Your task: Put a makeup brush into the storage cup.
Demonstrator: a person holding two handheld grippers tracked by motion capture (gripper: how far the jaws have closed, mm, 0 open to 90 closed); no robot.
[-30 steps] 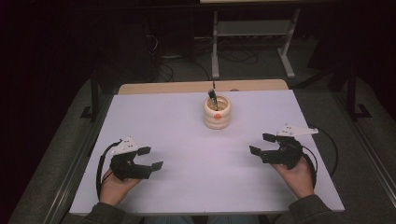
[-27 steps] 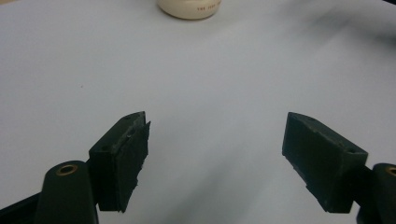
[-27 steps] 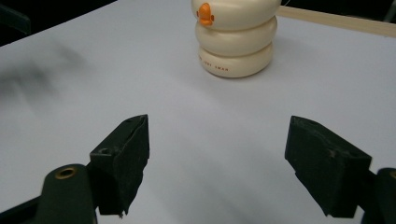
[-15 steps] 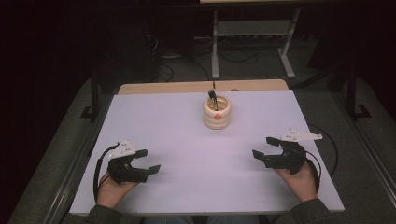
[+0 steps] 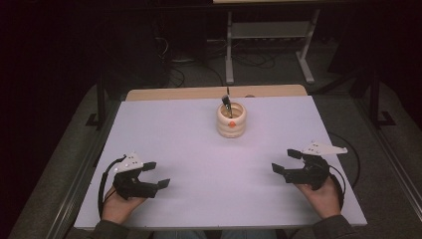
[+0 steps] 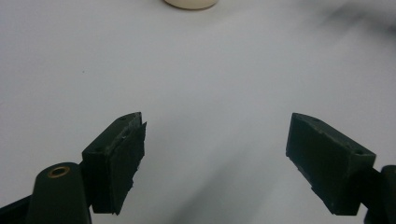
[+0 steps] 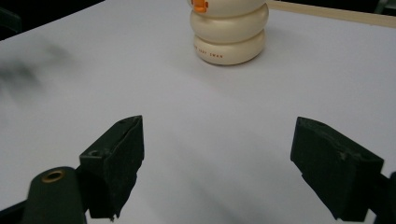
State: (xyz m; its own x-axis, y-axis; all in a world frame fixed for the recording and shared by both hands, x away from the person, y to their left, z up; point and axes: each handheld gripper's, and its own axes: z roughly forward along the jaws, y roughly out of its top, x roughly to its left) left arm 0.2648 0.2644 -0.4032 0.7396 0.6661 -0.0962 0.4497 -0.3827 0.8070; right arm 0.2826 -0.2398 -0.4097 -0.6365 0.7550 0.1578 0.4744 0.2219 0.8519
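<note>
Cream ribbed holder (image 5: 231, 120) stands untouched near the far edge of the white table (image 5: 199, 144), both grippers spread wide and empty at the near corners.

The holder (an orange mark on its front, a dark tool (image 5: 226, 102) poking from its top) sits upright just inside the far edge, about midway along it, well apart from both hands. The left gripper (image 5: 153, 174) rests low by the near left corner, the right gripper (image 5: 286, 160) by the near right corner; each has just been opening its jaws, which now stand far apart with only bare tabletop between them. In the right gripper view the holder's base shows small lettering, too fine to read.
</note>
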